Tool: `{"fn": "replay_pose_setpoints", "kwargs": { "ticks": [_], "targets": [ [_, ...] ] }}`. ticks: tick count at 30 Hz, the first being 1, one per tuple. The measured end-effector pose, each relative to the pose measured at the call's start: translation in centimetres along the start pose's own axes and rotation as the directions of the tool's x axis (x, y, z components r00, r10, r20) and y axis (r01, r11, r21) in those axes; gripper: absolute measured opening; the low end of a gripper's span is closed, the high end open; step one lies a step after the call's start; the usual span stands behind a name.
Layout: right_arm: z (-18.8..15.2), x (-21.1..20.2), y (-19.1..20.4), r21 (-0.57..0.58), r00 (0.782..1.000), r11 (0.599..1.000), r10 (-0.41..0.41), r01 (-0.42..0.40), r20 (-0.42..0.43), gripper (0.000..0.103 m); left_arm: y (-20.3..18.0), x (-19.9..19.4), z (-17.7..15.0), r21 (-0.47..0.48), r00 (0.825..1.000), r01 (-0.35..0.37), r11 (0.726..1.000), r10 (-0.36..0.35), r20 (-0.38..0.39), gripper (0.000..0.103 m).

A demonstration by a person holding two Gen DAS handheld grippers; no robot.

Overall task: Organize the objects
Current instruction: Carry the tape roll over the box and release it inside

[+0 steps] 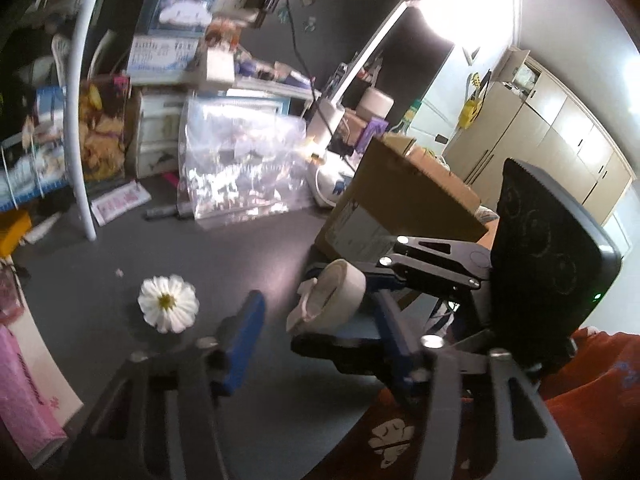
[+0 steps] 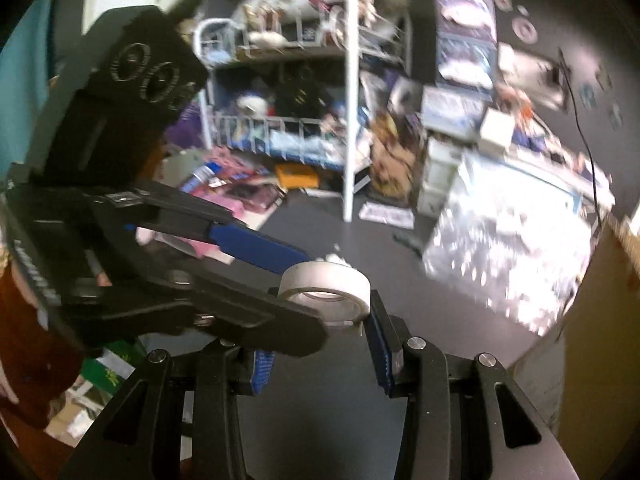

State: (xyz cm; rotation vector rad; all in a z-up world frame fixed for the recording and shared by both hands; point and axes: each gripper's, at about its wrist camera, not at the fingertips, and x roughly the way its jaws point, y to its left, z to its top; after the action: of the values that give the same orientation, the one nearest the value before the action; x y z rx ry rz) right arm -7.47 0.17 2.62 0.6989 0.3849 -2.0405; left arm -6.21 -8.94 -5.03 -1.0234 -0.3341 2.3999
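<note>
You're looking at two grippers, one roll and one flower.

You have one roll of white tape [image 1: 334,294], one white daisy-like flower [image 1: 168,303] on the dark floor, and one brown cardboard box [image 1: 404,196] beside it. You hold two grippers: the left gripper [image 1: 320,344] and the right gripper [image 2: 320,344], each with two blue-padded fingers. One white metal rack [image 2: 348,120] stands behind, and one clear plastic bag [image 1: 240,168].
</note>
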Motion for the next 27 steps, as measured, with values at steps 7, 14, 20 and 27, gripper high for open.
{"fn": "replay_pose_setpoints", "kwargs": {
  "ticks": [7, 14, 20, 27],
  "targets": [
    [1.9, -3.0, -0.8, -0.014, 1.0, 1.0, -0.012, 0.013, 0.008, 0.036, -3.8, -0.8, 2.8, 0.099, 0.999, -0.027, 0.995, 0.023, 0.043, 0.011],
    [2.3, -7.8, -4.8, 0.011, 0.997, 0.998, -0.065, 0.064, 0.042, 0.036, -8.5, 1.2, 6.5, 0.177, 0.997, -0.007, 0.984, -0.006, 0.073, 0.01],
    [1.4, -12.1, -9.2, 0.038, 0.987, 0.988, -0.15, 0.148, 0.064, 0.036, -12.8, 5.2, 10.1, 0.249, 0.998, 0.03, 0.968, -0.041, 0.04, 0.01],
    [-0.5, -14.7, -14.7, 0.093, 0.978, 0.974, -0.208, 0.205, 0.017, 0.036, -16.0, 10.8, 12.6, 0.275, 0.996, 0.083, 0.958, -0.074, -0.042, 0.01]
  ]
}}
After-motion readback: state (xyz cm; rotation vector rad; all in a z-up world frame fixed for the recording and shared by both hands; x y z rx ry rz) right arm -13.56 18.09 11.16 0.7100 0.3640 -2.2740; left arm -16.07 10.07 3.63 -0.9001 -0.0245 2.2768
